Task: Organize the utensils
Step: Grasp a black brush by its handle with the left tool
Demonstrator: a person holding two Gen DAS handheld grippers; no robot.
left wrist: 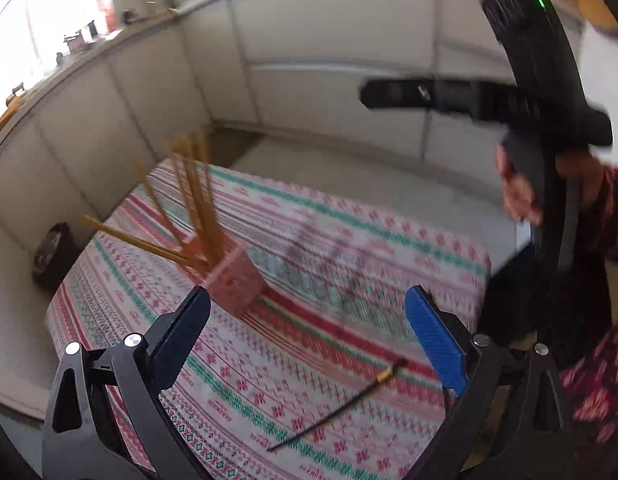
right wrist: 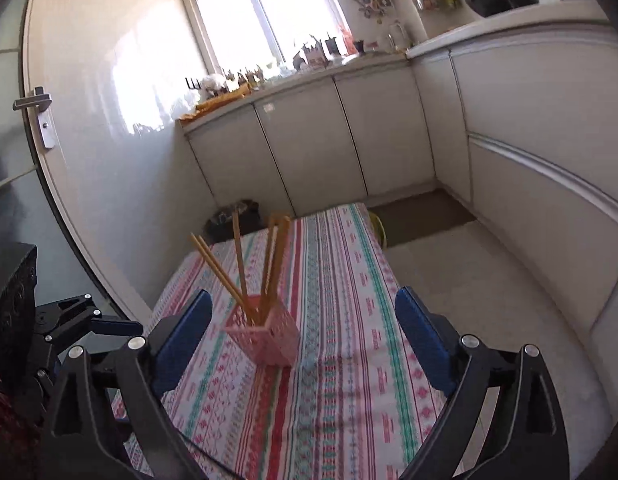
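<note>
Surface (right wrist: 341,380): striped patterned cloth, kitchen
Holder (right wrist: 265,338): one, pink, perforated
Chopsticks (right wrist: 239,256): about five, wooden, upright
Left gripper (left wrist: 307,336): agape, empty
Right gripper (right wrist: 303,338): agape, empty

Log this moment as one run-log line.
left hand-held gripper: open, empty | right hand-held gripper: open, empty | chopsticks: in pink basket | tablecloth
</note>
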